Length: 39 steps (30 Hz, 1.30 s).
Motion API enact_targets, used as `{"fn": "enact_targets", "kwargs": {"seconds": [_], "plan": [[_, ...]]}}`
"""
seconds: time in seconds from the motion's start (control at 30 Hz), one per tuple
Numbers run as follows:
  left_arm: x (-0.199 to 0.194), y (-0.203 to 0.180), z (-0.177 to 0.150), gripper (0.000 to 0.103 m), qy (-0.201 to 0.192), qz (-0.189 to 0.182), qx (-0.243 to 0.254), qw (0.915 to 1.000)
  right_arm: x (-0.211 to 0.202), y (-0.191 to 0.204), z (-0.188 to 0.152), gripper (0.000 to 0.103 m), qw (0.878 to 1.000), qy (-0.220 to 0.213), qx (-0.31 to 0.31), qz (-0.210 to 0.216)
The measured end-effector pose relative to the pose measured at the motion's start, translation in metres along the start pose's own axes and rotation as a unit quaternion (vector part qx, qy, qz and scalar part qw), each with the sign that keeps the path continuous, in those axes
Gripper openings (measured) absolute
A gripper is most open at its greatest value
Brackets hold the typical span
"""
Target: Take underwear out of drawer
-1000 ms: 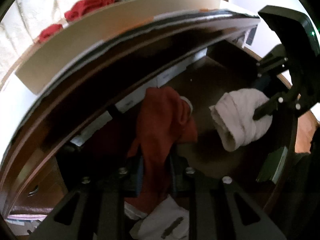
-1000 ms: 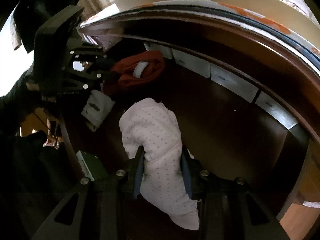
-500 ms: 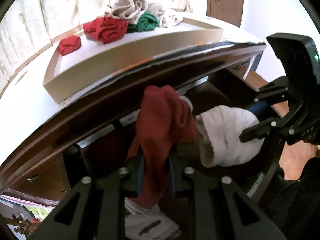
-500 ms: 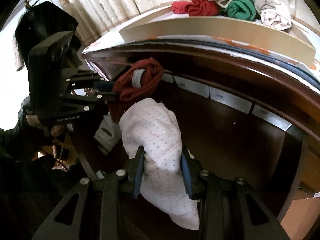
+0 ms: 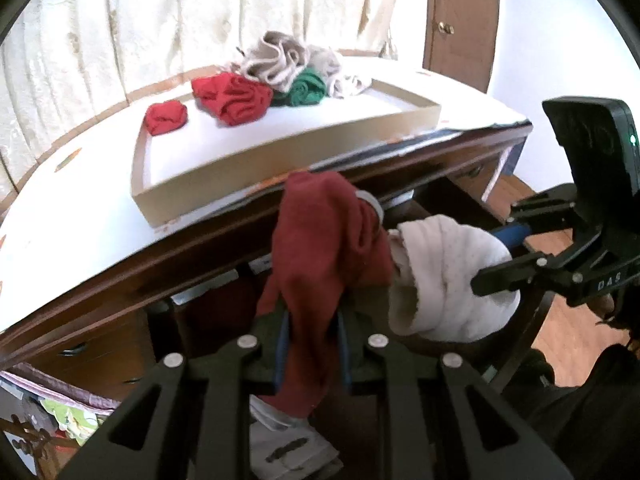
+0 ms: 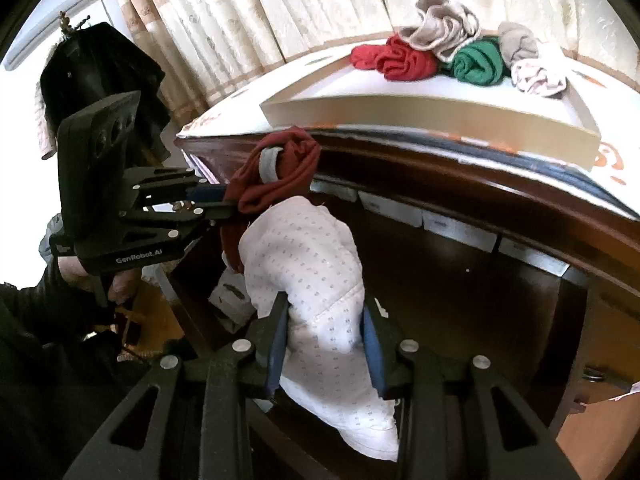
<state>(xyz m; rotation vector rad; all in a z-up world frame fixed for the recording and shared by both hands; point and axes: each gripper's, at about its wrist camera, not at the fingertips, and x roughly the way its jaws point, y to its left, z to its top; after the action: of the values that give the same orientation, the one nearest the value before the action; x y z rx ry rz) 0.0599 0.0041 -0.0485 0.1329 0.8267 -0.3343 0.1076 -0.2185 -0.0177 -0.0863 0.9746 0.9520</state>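
Left tool point(image 5: 310, 354) is clamped on a dark red underwear point(image 5: 328, 248), cloth pinched between the blue pads and hanging below them. Right tool point(image 6: 324, 346) is clamped on a white dotted underwear point(image 6: 308, 264), bunched up above the pads with a tail trailing down. Both pieces are lifted, at about the level of the table edge, side by side and touching or nearly so. Under them the open drawer point(image 6: 460, 300) shows mostly bare dark wood; a folded white piece point(image 5: 288, 448) with a small dark mark sits low near the left tool, can't tell if it's in the drawer or beside it.

Further back, on the white-covered table point(image 5: 80, 216), a shallow tray point(image 5: 280, 164) holds rolled pieces at its far end: two red point(image 5: 232, 98), one green point(image 5: 306, 90), beige and pale ones point(image 5: 276, 56). Curtain point(image 5: 160, 20) behind, brown door point(image 5: 464, 16) at right.

Progress, my read: late. Several pieces already in the tray, two more out of the drawer and in the air; left is dropping these in the tray, plus maybe the white folded one.

Writing: "GenRobot.AI" on the left tool body seen from the right camera; "DAS" partly readable on the right tool body. Drawer-back labels too small to read.
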Motion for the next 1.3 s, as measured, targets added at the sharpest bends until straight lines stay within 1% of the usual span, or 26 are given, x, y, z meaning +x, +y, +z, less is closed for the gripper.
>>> {"fn": "enact_targets", "kwargs": {"seconds": [0.23,0.33,0.57,0.8,1.13,1.3], "plan": [[-0.011,0.000,0.003,0.018,-0.026,0.014,-0.011,0.9995,-0.009,0.009,0.004,0.037,1.000,-0.026,-0.007,-0.005],[-0.020,0.001,0.004,0.018,-0.045,0.022,-0.018,0.9986,-0.013,0.012,0.005,0.037,0.999,-0.039,-0.006,-0.003],[-0.038,0.009,0.010,0.018,-0.089,0.030,-0.043,0.9946,-0.026,0.015,0.013,0.037,0.997,-0.072,0.002,0.005],[-0.052,0.014,0.020,0.018,-0.122,0.039,-0.056,0.9902,-0.038,0.018,0.022,0.037,0.995,-0.102,0.004,0.006],[-0.058,0.024,0.035,0.018,-0.140,0.044,-0.067,0.9870,-0.046,0.017,0.037,0.037,0.991,-0.131,0.015,0.014],[-0.062,0.035,0.046,0.018,-0.151,0.057,-0.071,0.9844,-0.050,0.015,0.050,0.037,0.989,-0.142,0.021,0.017]]}}
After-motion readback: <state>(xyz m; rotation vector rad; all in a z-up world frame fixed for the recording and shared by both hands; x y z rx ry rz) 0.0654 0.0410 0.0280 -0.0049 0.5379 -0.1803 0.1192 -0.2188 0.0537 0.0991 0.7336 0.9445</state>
